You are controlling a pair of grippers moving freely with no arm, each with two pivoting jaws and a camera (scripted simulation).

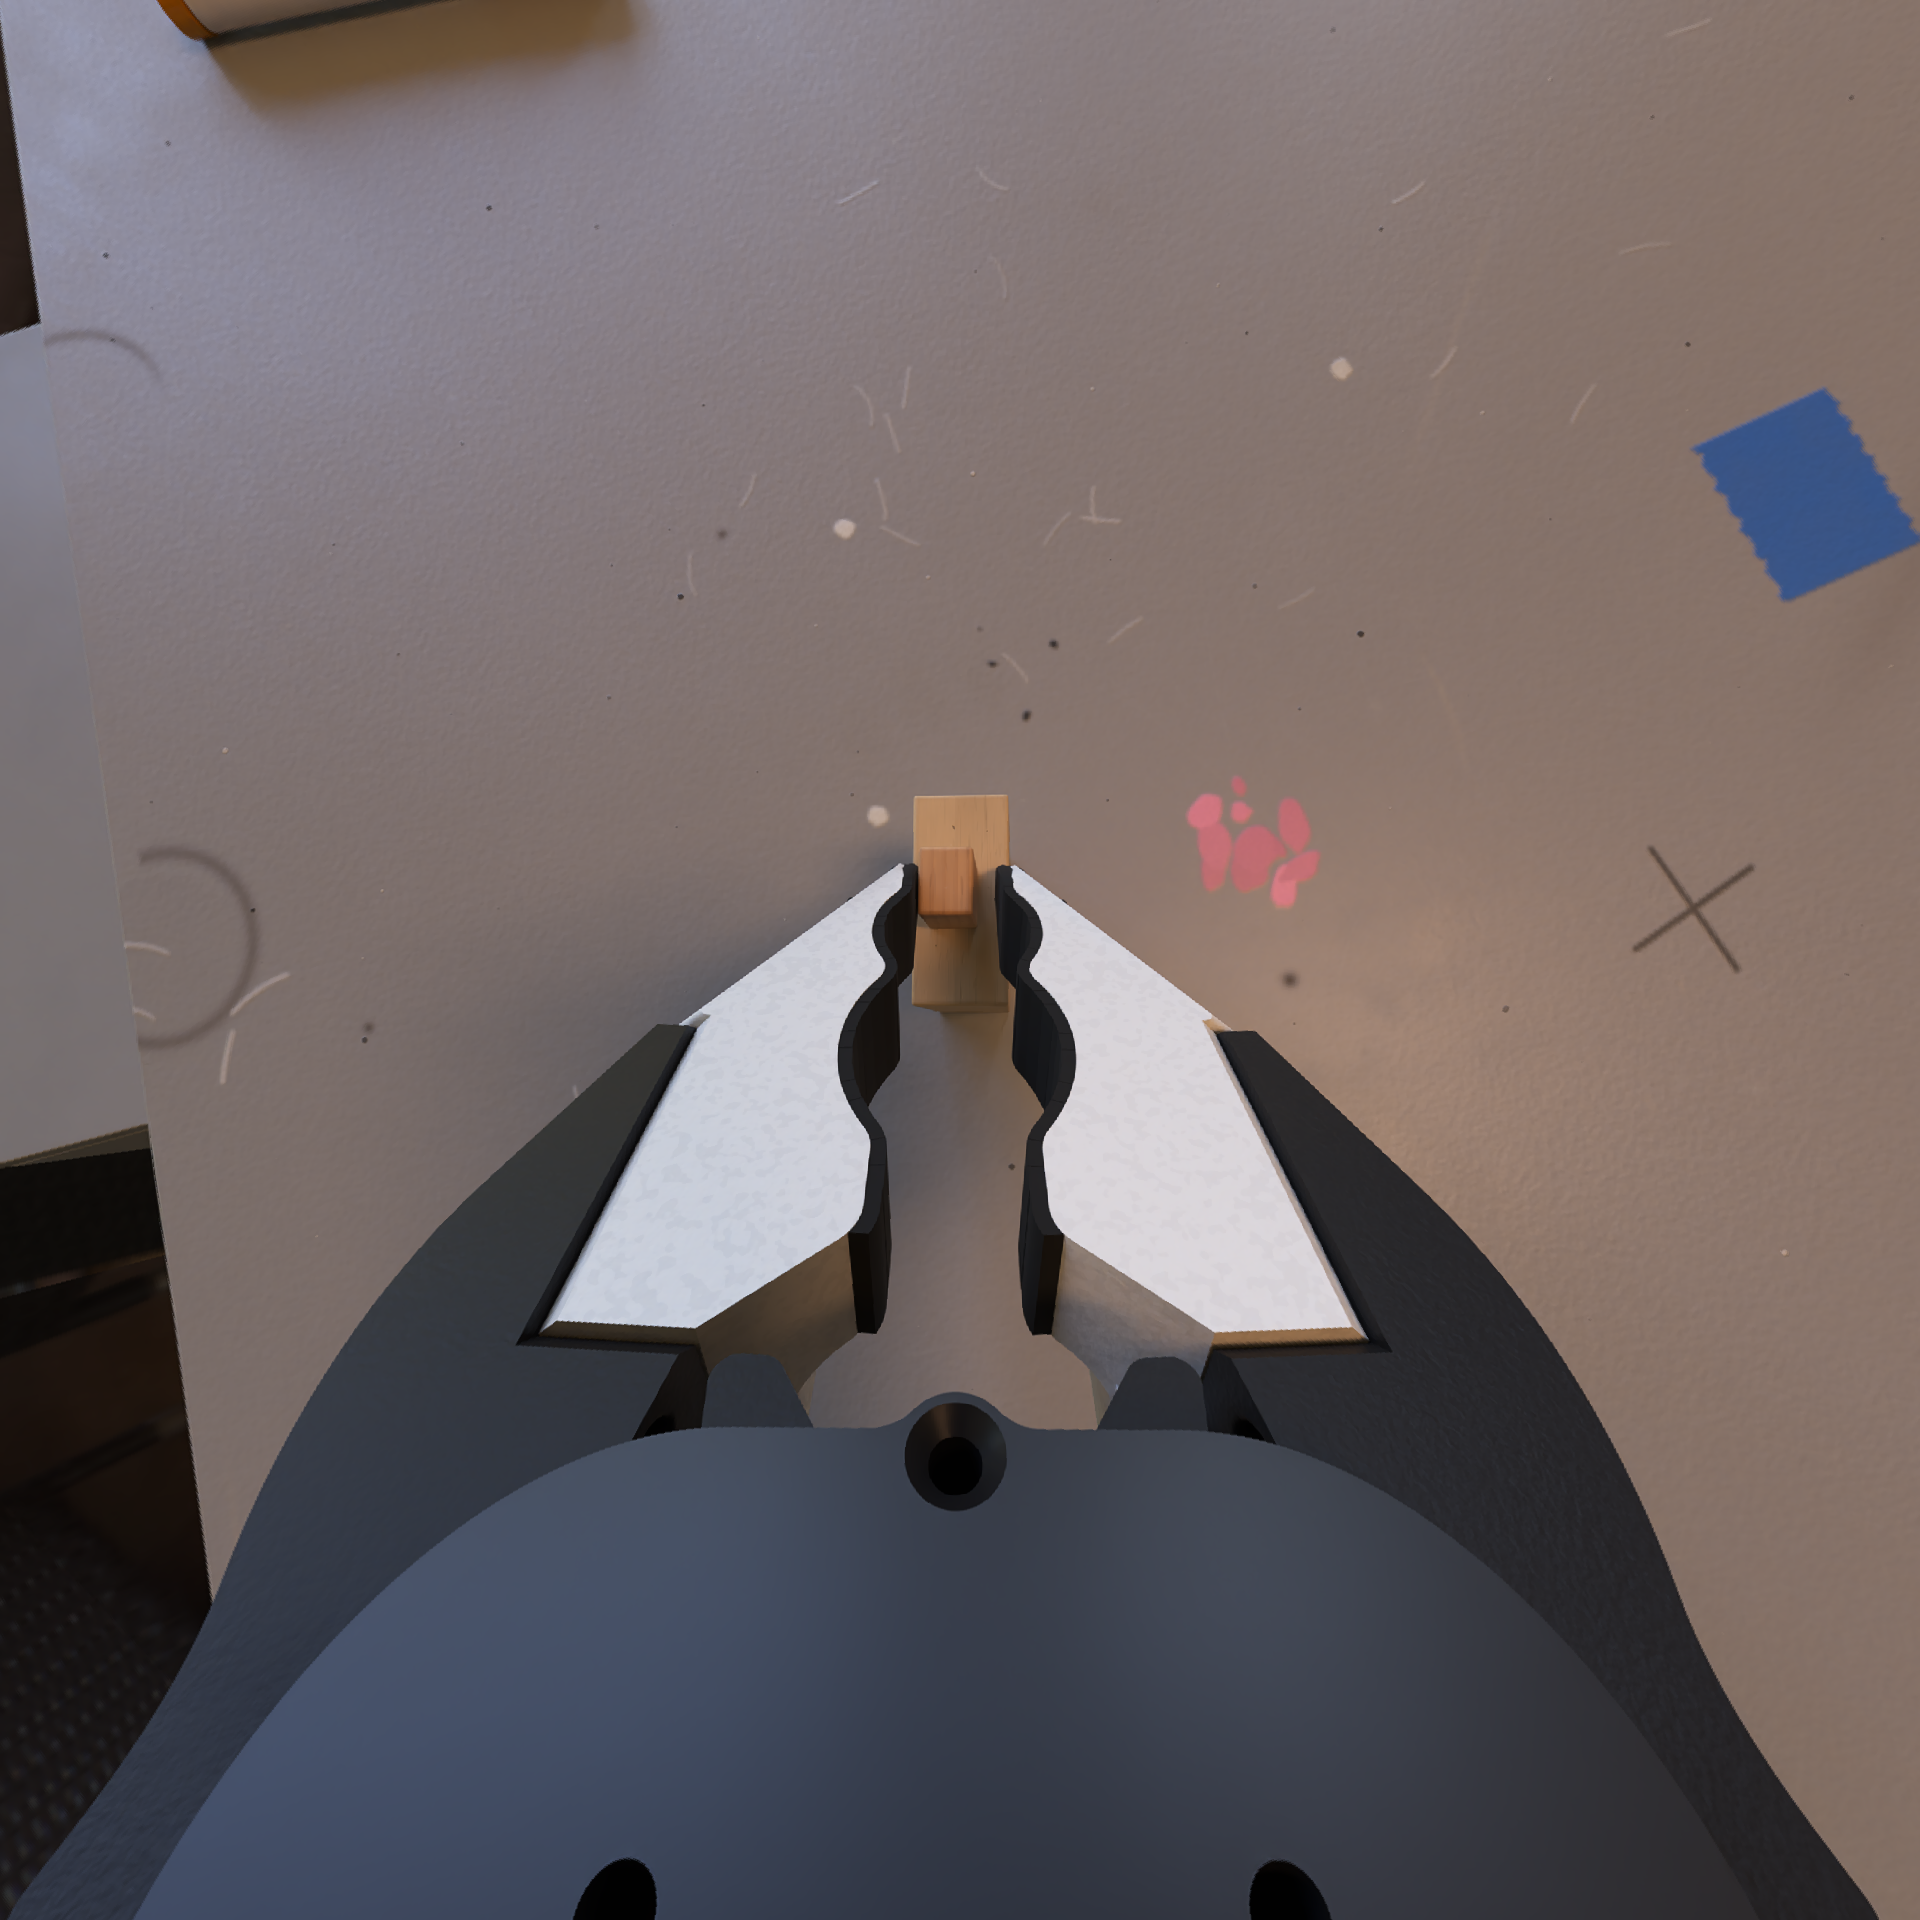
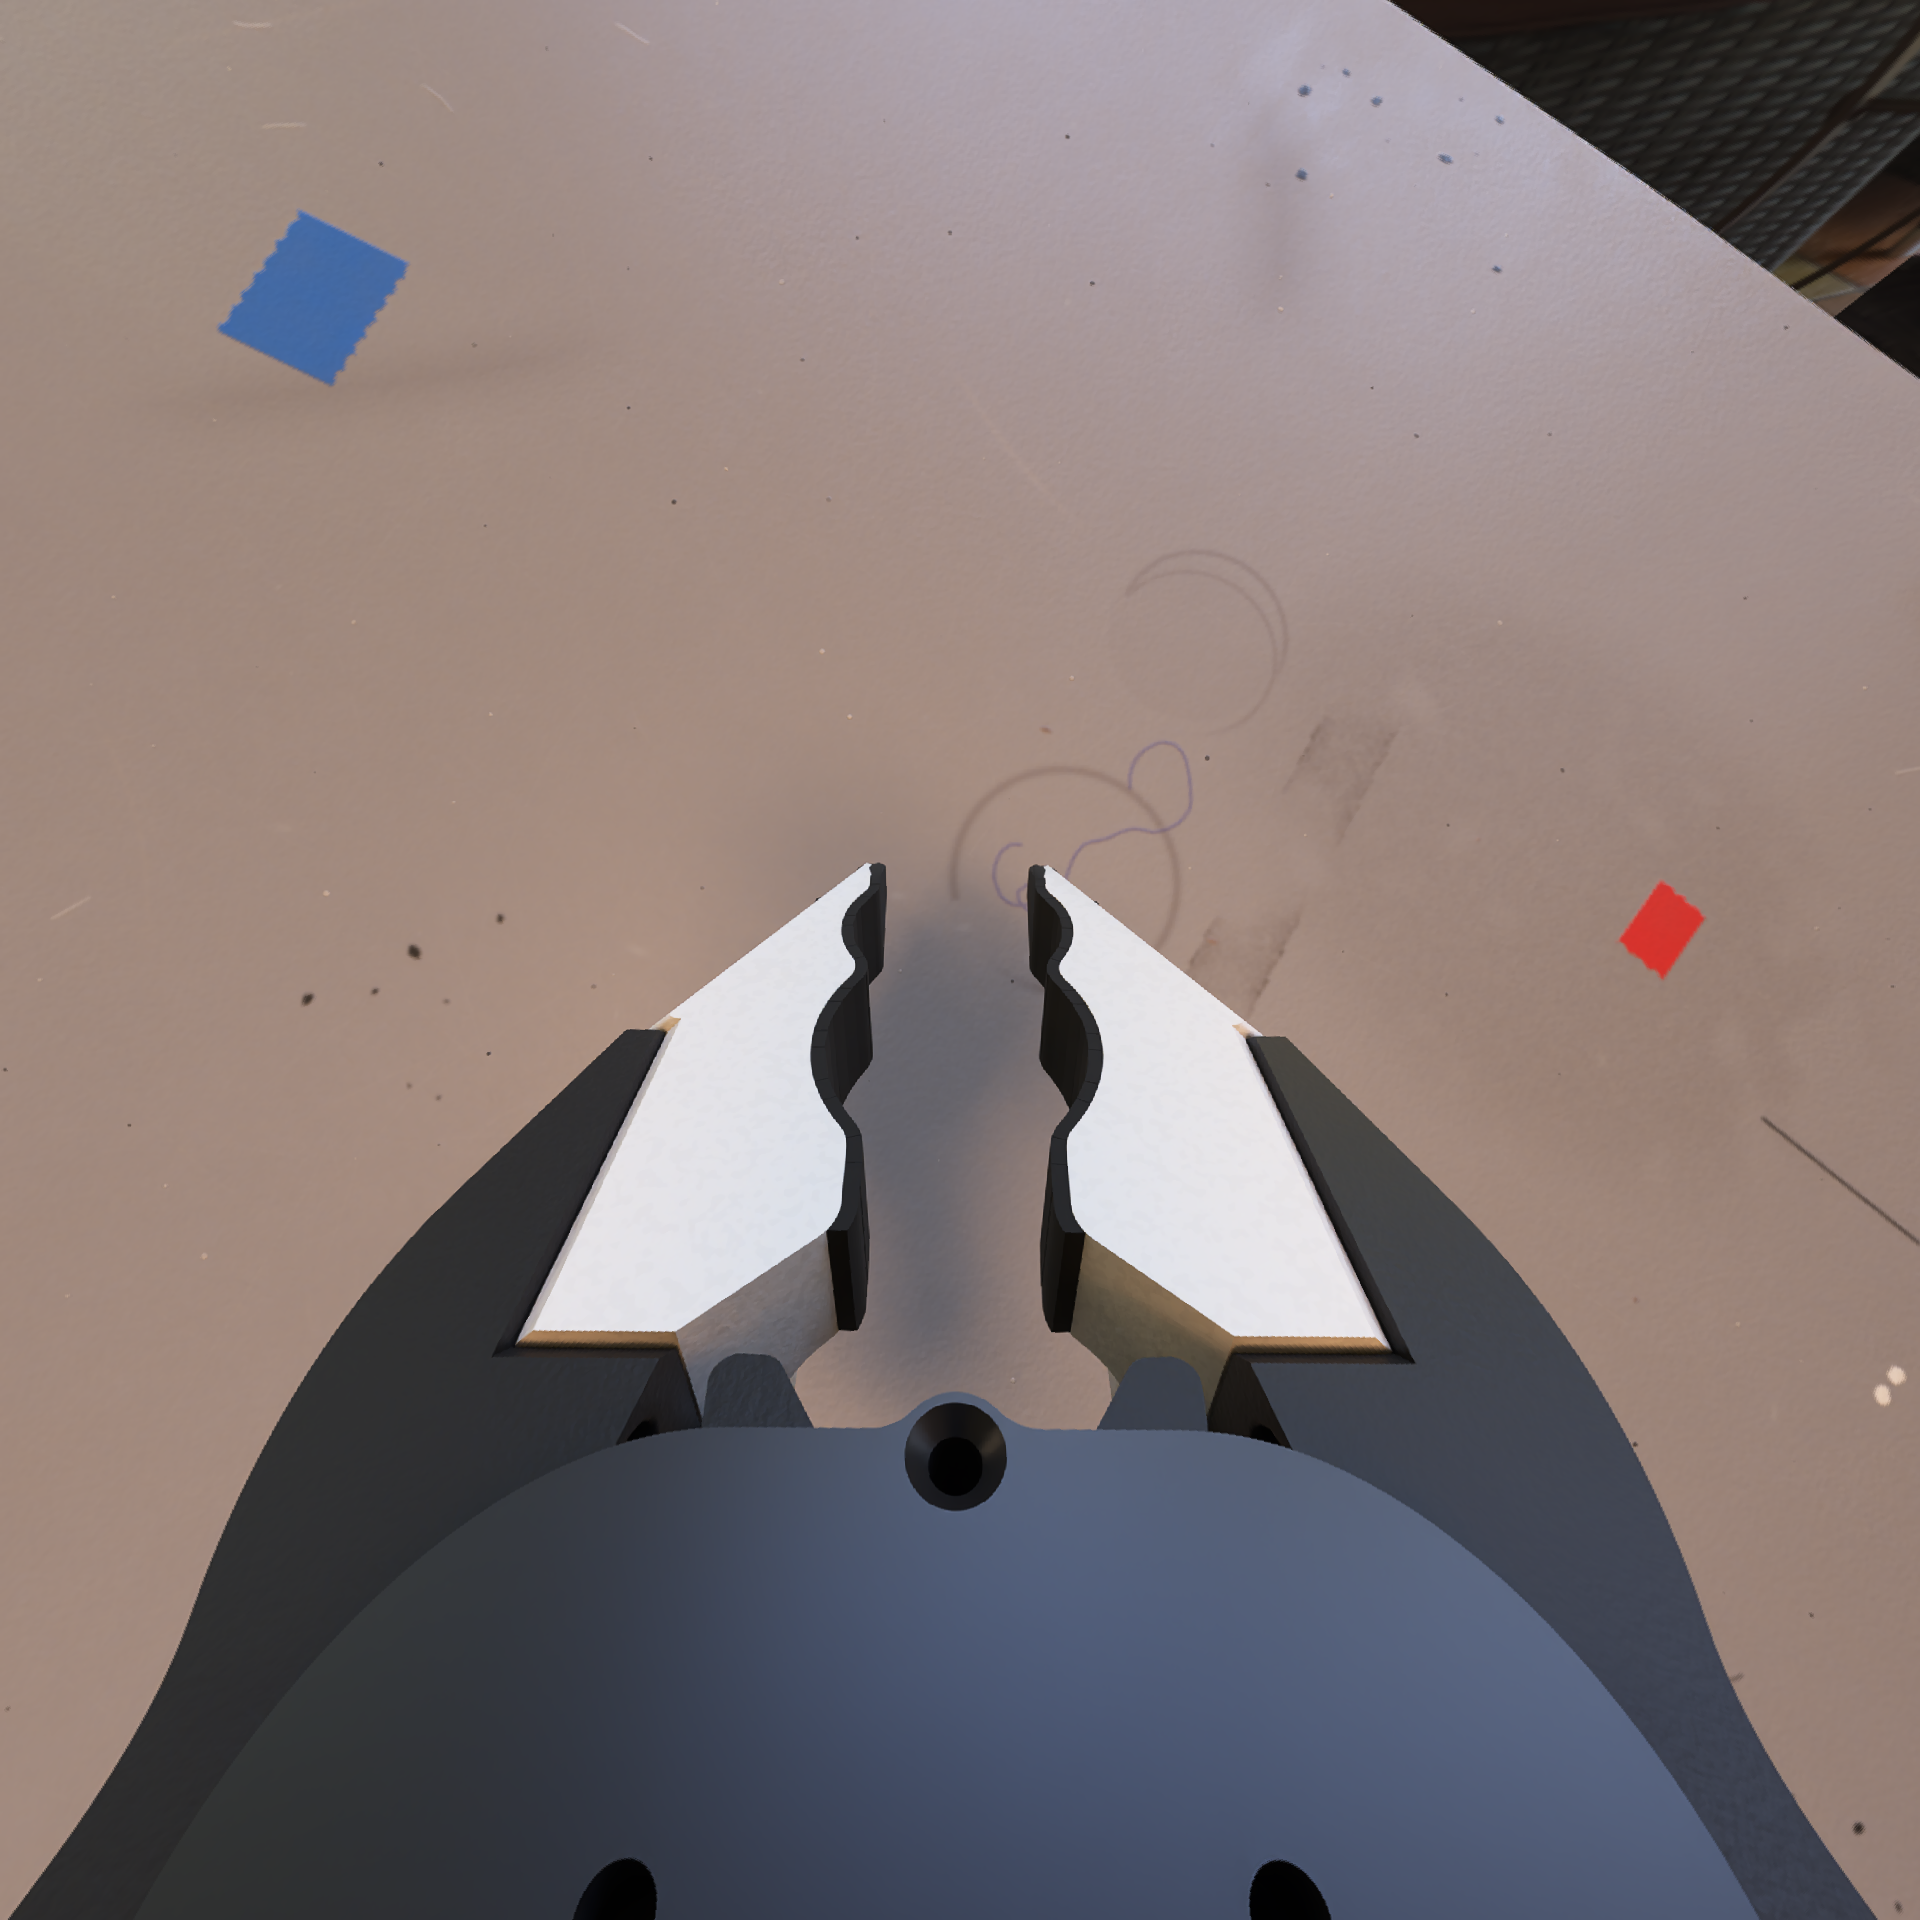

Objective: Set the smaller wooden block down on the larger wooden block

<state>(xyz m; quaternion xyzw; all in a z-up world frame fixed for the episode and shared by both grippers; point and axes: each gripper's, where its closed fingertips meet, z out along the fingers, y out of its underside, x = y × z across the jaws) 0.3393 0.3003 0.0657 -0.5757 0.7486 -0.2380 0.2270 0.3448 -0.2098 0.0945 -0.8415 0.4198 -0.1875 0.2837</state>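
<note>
Left wrist view: left hand-held gripper [image 1: 956,883] points down at the grey counter [image 1: 520,623], jaws parted with a gap. Smaller wooden block [image 1: 947,883] sits between the fingertips at frame centre, touching or just beside the left finger pad, a clear gap to the right pad, so the grip looks released, not clamped. Smaller block lies over the larger wooden block [image 1: 961,826], which runs lengthwise up the frame under it; can't tell for sure if the two touch, though they overlap. Pink splotch [image 1: 1252,847] right of the blocks, pencil-like cross mark [image 1: 1694,909] farther right, blue tape square [image 1: 1803,494] at upper right. Ring stains at left edge, orange-rimmed white object [image 1: 395,16] cut off at upper left. Right wrist view: right hand-held gripper [image 2: 956,883] is released and empty, fingers well apart over bare counter [image 2: 623,623]. Ring stains and a thin purple scribble [image 2: 1132,821] just beyond the tips, red tape piece [image 2: 1662,928] at right, blue tape square [image 2: 312,296] at upper left. No blocks in this view.
</note>
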